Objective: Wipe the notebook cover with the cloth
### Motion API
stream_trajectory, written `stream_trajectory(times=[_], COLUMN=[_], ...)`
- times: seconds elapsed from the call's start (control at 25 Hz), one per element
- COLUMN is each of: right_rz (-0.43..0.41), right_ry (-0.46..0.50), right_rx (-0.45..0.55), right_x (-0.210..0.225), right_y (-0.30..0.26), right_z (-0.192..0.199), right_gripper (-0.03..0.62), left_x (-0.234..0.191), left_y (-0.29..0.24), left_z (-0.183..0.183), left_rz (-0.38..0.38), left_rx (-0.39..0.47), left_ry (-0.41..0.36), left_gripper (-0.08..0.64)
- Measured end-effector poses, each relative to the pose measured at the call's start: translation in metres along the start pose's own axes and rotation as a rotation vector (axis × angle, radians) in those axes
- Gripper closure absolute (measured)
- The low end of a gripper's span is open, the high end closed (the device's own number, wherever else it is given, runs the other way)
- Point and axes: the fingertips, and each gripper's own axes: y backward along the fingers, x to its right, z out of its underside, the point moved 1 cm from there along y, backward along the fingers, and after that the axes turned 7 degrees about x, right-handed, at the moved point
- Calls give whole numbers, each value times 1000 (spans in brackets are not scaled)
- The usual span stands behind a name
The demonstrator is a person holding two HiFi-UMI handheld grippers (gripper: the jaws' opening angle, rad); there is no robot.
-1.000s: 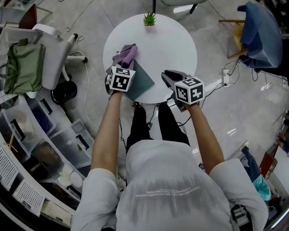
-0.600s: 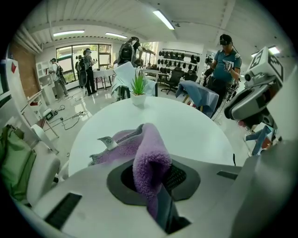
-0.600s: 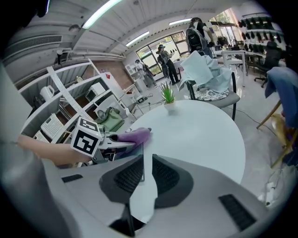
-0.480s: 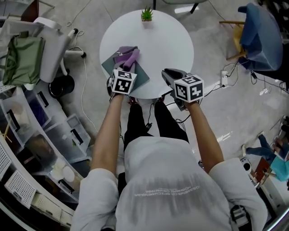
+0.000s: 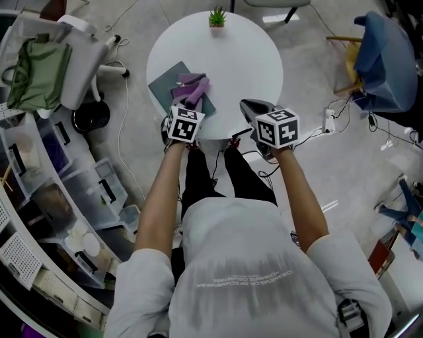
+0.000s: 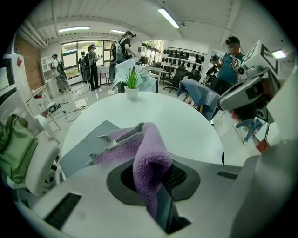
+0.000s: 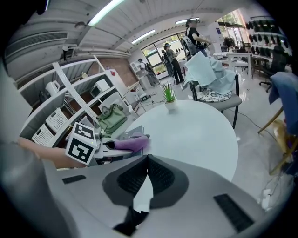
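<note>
Two claws out over the near edge of a round white tabletop [image 5: 244, 59], as seen from the head view. Clamps the left claw [image 5: 190, 104] on a fold of fluffy purple cloth [image 5: 192, 87], pinched tight between both pads in the left gripper view. Drapes the rest of that cloth forward onto the cover of a flat grey-green notebook [image 5: 165, 82], touching it. Shows the notebook flat on the left part of the tabletop, near the rim, just ahead of the left claw. Holds the right claw [image 5: 256, 111] off to the right at the tabletop's near rim, apart from cloth and notebook, pressed together with nothing between. Sets a small green potted plant [image 5: 217, 18] at the far edge, well apart from everything else. Takes in a green bag [image 5: 36, 66] on a white chair [image 5: 82, 49] at left and a blue-draped chair [image 5: 380, 56] at right. Catches several people [image 6: 91, 65] standing in the background of both gripper views.
</note>
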Motion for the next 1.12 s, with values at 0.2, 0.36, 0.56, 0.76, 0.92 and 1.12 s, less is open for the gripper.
stream_trajectory(times=[0.2,0.36,0.56,0.76,0.92,1.12], right_rz=[-23,-16,3,14,50,81], right_ry=[5,1,-3,-18,-2,-57], right_rx=[9,4,-11,-9,-18,36], right_x=[0,0,-2,-8,-15,-29], right_y=[4,3,1,-6,-14,-23], right_z=[1,4,8,7,2,-12], right_gripper=[591,591,591,591,591,591], left_x=[16,31,50,64,58,-4], left_y=[2,8,13,20,40,63], left_z=[9,13,26,35,21,-15], left_rz=[25,58,113,208,292,199], left_rx=[-1,-14,-29,-51,58,207], left_ry=[50,51,35,-19,76,148], left_gripper=[505,505,505,505,506,506])
